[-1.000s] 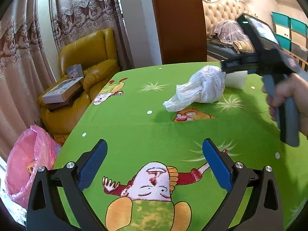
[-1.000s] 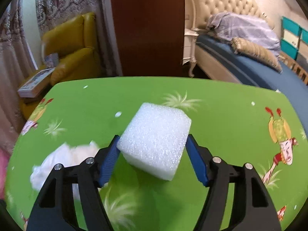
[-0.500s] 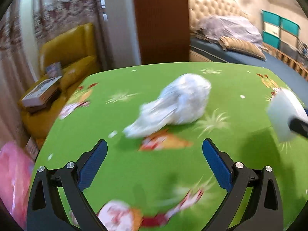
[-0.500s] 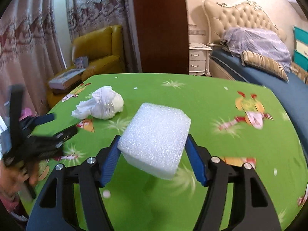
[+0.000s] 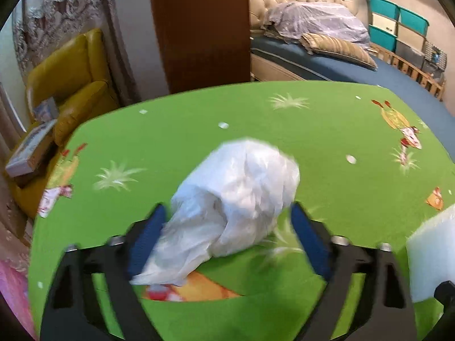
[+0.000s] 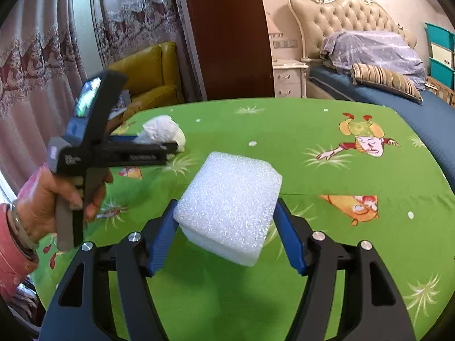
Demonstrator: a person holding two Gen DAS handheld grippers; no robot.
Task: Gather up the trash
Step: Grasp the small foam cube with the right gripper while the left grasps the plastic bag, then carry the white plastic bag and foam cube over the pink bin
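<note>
A crumpled white plastic bag [image 5: 239,193] lies on the green cartoon-print tablecloth [image 5: 327,130]. My left gripper [image 5: 227,221] straddles it and its jaws are closing. The left pad touches the bag's tail, while a sliver of green still shows beside the right pad. In the right wrist view a hand [image 6: 42,199] holds that gripper [image 6: 170,147] over the same bag [image 6: 163,128]. My right gripper [image 6: 224,227] is shut on a white foam block [image 6: 230,207], held above the cloth [image 6: 312,147]. The block [image 5: 432,255] also shows at the left view's right edge.
A yellow armchair [image 5: 71,85] with boxes [image 5: 31,147] on it stands past the table's left edge. A pink bag [image 5: 11,298] sits low at the left. A brown cabinet [image 5: 199,28] and a bed [image 5: 327,56] lie beyond the far edge.
My left gripper moved forward over the white bag and its jaws narrowed around it. The right gripper carried the foam block toward the near right side, then held still.
</note>
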